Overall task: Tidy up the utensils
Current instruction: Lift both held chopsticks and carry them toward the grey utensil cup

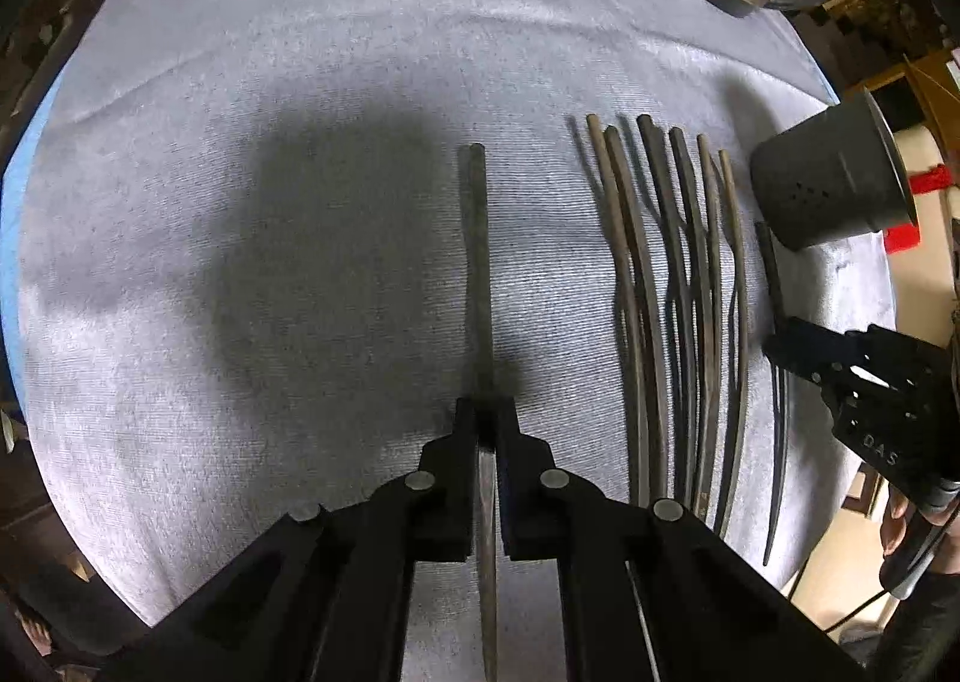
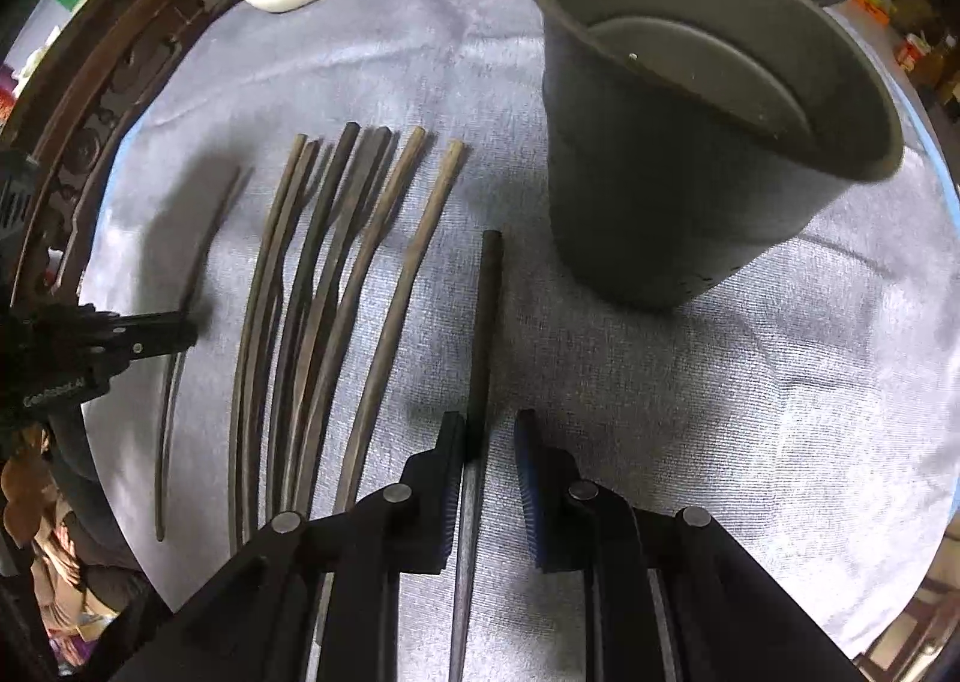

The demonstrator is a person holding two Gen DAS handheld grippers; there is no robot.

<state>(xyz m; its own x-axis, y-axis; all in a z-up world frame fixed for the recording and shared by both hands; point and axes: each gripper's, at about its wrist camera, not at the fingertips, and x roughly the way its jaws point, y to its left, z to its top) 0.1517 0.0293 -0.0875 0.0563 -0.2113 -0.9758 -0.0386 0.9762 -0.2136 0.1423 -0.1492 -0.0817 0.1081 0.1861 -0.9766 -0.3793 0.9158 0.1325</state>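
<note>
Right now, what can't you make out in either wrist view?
- Left tongs: gripped chopstick's near end, left wrist view, cut off by the frame edge.
- Right tongs: whether the pads press their chopstick, unclear.
- Cup: far side, hidden by its own wall.

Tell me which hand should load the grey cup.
Probably right: the right fingers straddle a dark chopstick beside the dark grey cup; the left fingers clamp another chopstick beyond the loose chopstick row.

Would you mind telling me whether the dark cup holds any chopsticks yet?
Empty. The right wrist view looks into the cup and shows only its bare bottom; the chopsticks lie on the cloth beside it.
</note>
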